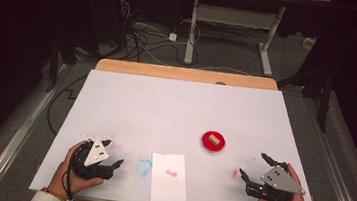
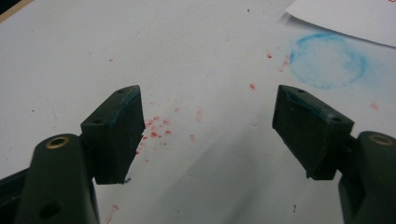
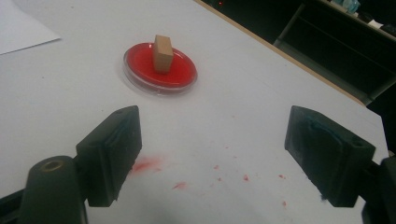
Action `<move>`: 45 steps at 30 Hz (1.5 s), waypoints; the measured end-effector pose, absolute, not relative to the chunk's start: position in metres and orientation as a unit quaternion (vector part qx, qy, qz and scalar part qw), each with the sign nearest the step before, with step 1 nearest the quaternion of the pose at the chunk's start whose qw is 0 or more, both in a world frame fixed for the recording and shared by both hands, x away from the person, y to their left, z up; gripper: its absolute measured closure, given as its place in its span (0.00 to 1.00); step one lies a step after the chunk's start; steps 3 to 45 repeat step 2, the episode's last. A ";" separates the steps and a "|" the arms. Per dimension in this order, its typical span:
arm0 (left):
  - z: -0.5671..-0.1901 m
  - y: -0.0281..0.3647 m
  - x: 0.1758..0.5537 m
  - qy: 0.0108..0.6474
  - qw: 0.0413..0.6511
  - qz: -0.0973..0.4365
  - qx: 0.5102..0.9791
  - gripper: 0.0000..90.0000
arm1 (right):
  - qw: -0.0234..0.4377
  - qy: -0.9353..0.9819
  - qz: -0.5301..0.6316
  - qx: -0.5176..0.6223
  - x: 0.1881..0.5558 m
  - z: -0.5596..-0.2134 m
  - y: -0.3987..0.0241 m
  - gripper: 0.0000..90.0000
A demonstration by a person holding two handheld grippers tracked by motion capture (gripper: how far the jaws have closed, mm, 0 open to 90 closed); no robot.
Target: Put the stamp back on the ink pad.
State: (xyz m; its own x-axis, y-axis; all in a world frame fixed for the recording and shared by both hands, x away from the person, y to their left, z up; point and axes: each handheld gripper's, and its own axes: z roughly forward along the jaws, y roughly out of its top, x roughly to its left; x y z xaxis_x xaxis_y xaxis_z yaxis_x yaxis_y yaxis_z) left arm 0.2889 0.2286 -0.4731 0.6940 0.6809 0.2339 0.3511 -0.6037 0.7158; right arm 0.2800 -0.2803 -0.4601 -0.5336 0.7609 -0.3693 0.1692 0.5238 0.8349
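Note:
A round red dish point(image 1: 213, 141) point(image 3: 159, 70) sits right of the table's middle, with a small tan wooden block point(image 1: 214, 140) point(image 3: 162, 53) standing in it. A white sheet of paper point(image 1: 168, 177) point(image 2: 345, 17) with a small red stamp mark lies near the front edge. My left gripper point(image 1: 113, 153) point(image 2: 208, 133) rests open at the front left, nothing between its jaws. My right gripper point(image 1: 254, 165) point(image 3: 212, 151) is open at the front right, pointing toward the dish from a short distance.
The table point(image 1: 166, 104) is covered in white, with a blue smudged ring point(image 1: 144, 167) point(image 2: 328, 60) left of the paper and red specks point(image 3: 144, 164) near both grippers. A wooden edge point(image 1: 184, 74) runs along the far side. Cables and a desk frame lie on the floor beyond.

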 end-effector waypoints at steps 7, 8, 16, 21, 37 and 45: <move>-0.472 0.229 0.290 0.298 0.332 0.253 0.859 0.27 | 0.381 0.784 0.390 0.298 0.280 -0.459 -0.280 0.21; -0.472 0.229 0.290 0.298 0.332 0.253 0.859 0.27 | 0.381 0.784 0.390 0.298 0.280 -0.459 -0.280 0.21; -0.472 0.229 0.290 0.298 0.332 0.253 0.859 0.27 | 0.381 0.784 0.390 0.298 0.280 -0.459 -0.280 0.21; -0.472 0.229 0.290 0.298 0.332 0.253 0.859 0.27 | 0.381 0.784 0.390 0.298 0.280 -0.459 -0.280 0.21; -0.472 0.229 0.290 0.298 0.332 0.253 0.859 0.27 | 0.381 0.784 0.390 0.298 0.280 -0.459 -0.280 0.21; -0.472 0.229 0.290 0.298 0.332 0.253 0.859 0.27 | 0.381 0.784 0.390 0.298 0.280 -0.459 -0.280 0.21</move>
